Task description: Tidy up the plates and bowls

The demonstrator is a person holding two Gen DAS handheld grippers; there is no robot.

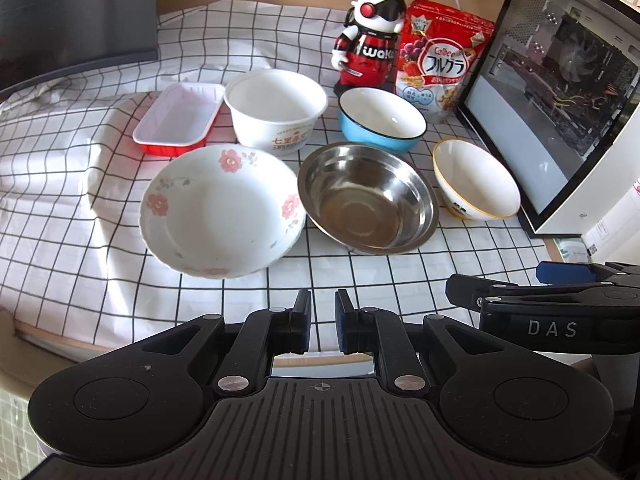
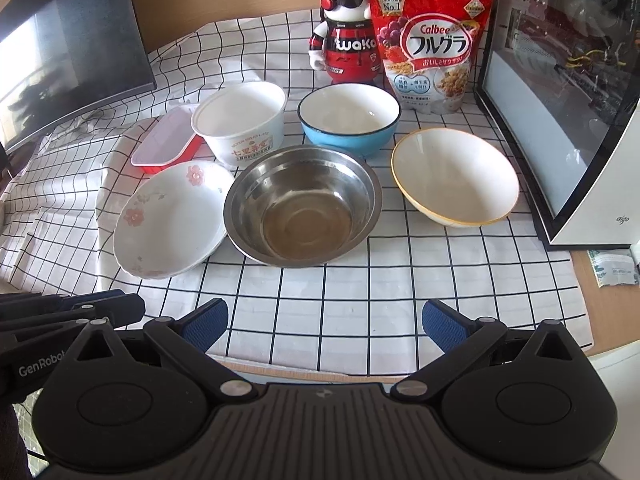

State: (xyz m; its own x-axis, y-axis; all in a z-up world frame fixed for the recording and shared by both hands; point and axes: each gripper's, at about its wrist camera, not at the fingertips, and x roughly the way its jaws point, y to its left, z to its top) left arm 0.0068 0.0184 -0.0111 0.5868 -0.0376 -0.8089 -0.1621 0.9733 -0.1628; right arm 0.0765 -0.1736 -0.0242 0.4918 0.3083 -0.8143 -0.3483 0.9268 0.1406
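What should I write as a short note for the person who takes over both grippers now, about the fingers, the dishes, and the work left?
Left gripper: fingers shut, empty, above the near cloth edge.
Right gripper: fingers open, empty, beside it.
Front row on the checked cloth: floral plate, steel bowl, yellow-rimmed bowl.
Back row: red tray, white paper bowl, blue bowl.
Done: nothing stacked; every dish stands separate and empty.
Left: all the organizing. Perhaps begin by nesting the bowls.
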